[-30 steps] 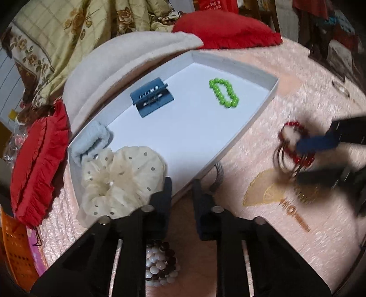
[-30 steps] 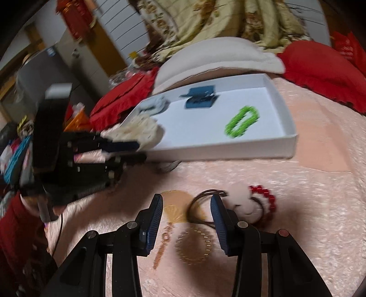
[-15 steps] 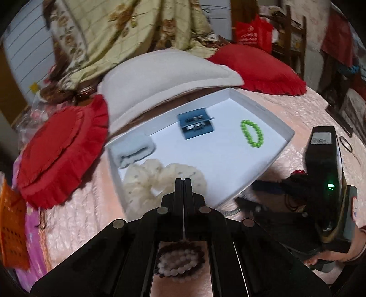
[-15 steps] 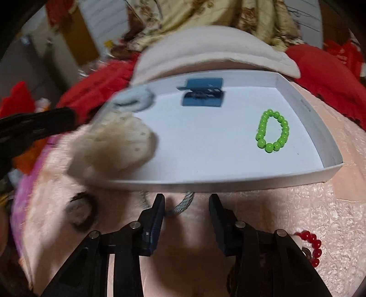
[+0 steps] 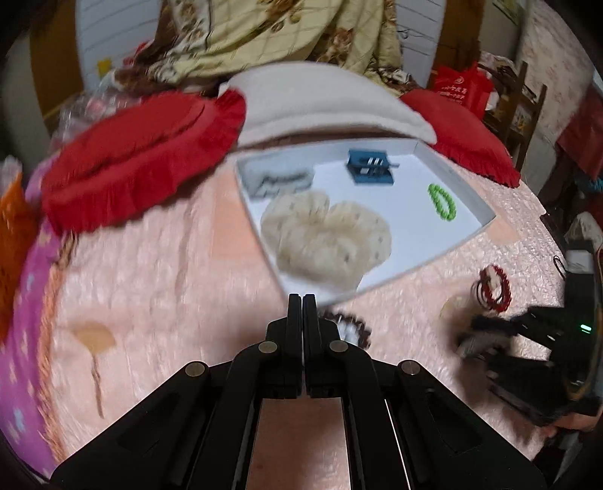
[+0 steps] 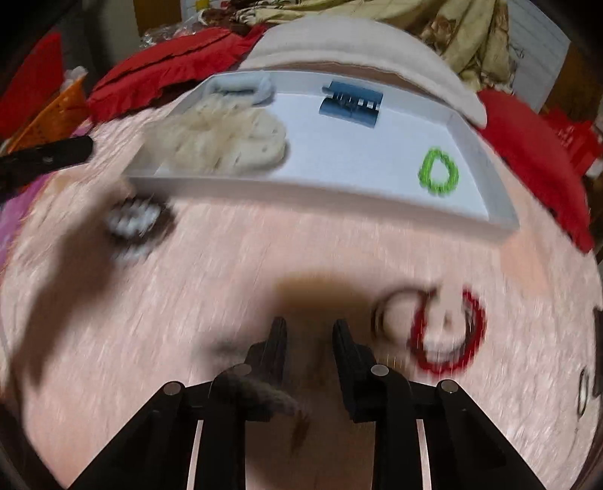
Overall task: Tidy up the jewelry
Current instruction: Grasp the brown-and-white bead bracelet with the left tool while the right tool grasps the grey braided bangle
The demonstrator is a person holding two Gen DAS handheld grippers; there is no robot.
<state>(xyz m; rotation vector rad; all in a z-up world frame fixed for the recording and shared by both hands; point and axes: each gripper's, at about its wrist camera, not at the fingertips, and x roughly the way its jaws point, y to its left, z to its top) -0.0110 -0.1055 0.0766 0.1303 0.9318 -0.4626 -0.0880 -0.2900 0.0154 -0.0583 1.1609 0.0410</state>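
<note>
A white tray (image 5: 418,264) (image 6: 320,190) on the pink bed cover holds a cream scrunchie (image 5: 328,237) (image 6: 230,139), a pale blue scrunchie (image 5: 277,179), a blue hair clip (image 5: 371,171) (image 6: 352,101) and a green bead bracelet (image 5: 441,201) (image 6: 439,173). My left gripper (image 5: 302,301) is shut and empty, just in front of a brown-and-white bead bracelet (image 5: 352,329) (image 6: 135,222). My right gripper (image 6: 309,331) is closing, its tips still apart; a grey hair tie (image 6: 264,395) hangs over its left finger. Right of it lie a red bead bracelet (image 6: 448,333) (image 5: 493,288) and thin rings (image 6: 392,316).
Red cushions (image 5: 139,158) (image 6: 535,158) and a white pillow (image 5: 324,101) crowd the far side of the tray. A yellow floral blanket (image 5: 271,34) lies behind them. An orange basket (image 5: 15,226) sits at the left. A person's hand holds the right gripper (image 5: 490,335) at the right edge.
My left gripper went from open to shut, rolled, and drew away from the bead bracelet. The right gripper moved from the red bracelet to the grey hair tie, and its jaws narrowed.
</note>
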